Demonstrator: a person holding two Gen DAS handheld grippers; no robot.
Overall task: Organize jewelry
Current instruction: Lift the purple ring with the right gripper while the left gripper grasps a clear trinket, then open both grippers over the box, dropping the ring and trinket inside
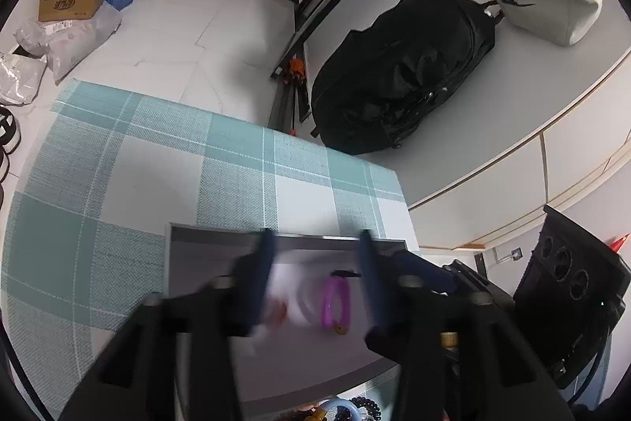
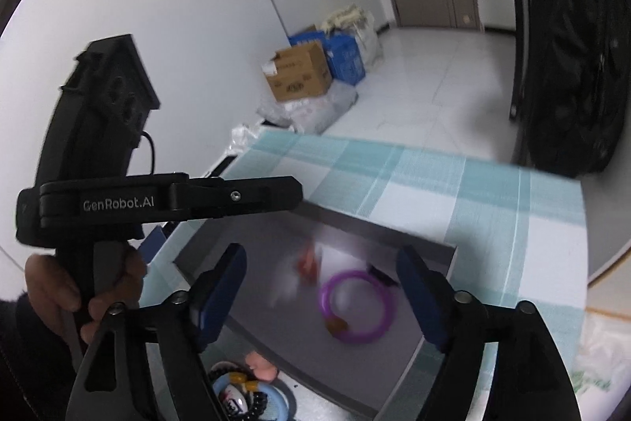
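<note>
Jewelry sorting partly done, by the look of it.

Your translucent purple plastic bangle [image 2: 356,306] with its amber bead lies flat in the shallow grey rectangular tray [image 2: 430,247] on the teal-and-white checked tablecloth [image 2: 493,192], next to a blurry red-orange piece [image 2: 308,262] I can't identify. A pile of bracelets and hair ties [image 2: 240,391] sits outside the tray's near edge, so I'd guess that's what's left. It's a ring, so no real long axis; the bead faces you. Both your left gripper [image 1: 315,275] and right gripper [image 2: 321,302] hang over the tray, jaws spread, holding nothing.
</note>
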